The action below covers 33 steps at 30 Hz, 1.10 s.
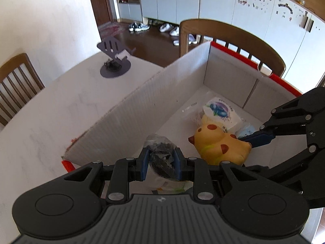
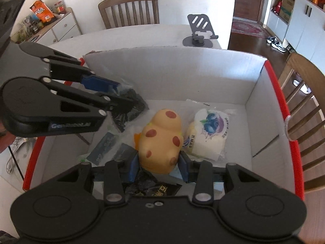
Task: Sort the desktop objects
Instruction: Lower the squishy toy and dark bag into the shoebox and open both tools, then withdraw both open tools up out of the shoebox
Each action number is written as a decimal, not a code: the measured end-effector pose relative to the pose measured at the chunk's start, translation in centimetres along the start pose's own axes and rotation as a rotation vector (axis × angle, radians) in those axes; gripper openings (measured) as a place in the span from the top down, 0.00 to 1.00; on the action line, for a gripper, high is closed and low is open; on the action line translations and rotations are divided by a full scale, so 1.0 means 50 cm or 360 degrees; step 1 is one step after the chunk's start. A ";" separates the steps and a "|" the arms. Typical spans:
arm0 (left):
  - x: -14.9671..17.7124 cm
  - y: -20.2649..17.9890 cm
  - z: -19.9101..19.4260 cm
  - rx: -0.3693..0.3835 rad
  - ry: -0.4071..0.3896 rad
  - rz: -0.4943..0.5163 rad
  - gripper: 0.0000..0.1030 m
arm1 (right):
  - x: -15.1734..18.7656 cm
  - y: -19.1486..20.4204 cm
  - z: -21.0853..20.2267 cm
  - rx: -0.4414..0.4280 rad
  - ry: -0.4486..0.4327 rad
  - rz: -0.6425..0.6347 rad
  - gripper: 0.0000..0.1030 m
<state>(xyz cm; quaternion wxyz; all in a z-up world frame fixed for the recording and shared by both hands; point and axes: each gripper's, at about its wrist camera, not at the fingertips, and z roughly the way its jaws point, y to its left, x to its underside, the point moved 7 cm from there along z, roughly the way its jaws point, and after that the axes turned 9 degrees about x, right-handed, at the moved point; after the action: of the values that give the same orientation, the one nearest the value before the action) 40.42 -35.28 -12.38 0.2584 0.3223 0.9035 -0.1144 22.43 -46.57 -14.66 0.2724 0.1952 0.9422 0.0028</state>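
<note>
The left gripper [image 1: 161, 163] is clamped on a clear bag of dark pieces [image 1: 161, 158], held over the near end of the white cardboard box [image 1: 142, 109]. The right gripper [image 2: 159, 165] is clamped on the yellow spotted toy [image 2: 160, 142], which sits inside the box beside a blueberry-print packet [image 2: 211, 134]. Only the right wrist view shows flat sachets [image 2: 105, 146] on the box floor; only the left shows shoes [image 1: 140, 26] beyond the table [image 1: 40, 111].

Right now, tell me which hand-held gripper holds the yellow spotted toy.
The right hand-held gripper: it clamps the yellow spotted toy, while the left hand-held gripper pinches a clear bag of dark pieces.
</note>
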 end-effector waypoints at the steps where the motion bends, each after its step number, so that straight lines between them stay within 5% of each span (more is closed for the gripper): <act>1: 0.001 0.000 0.003 0.0003 0.0008 -0.0003 0.76 | 0.001 0.000 0.002 -0.0003 0.0005 -0.0004 0.62; 17: 0.010 0.019 -0.005 -0.0004 0.0017 -0.0117 0.70 | -0.003 -0.021 0.002 -0.0012 0.0000 0.0071 0.49; 18: 0.010 0.018 -0.009 -0.0002 0.0010 -0.0121 0.68 | -0.003 -0.022 -0.001 -0.0011 -0.0006 0.0075 0.46; 21: 0.007 0.013 -0.024 -0.0004 -0.0031 -0.0123 0.32 | -0.005 -0.027 -0.013 -0.0009 -0.0033 0.0095 0.38; 33: 0.005 -0.015 -0.093 0.0037 -0.0145 -0.0128 0.30 | 0.003 -0.034 -0.073 -0.0042 -0.0110 0.0115 0.29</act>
<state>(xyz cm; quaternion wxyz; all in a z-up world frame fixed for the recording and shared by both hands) 37.96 -34.01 -8.57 0.2908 0.2833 0.9015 -0.1498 19.79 -47.73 -11.81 0.3071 0.2256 0.9244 0.0183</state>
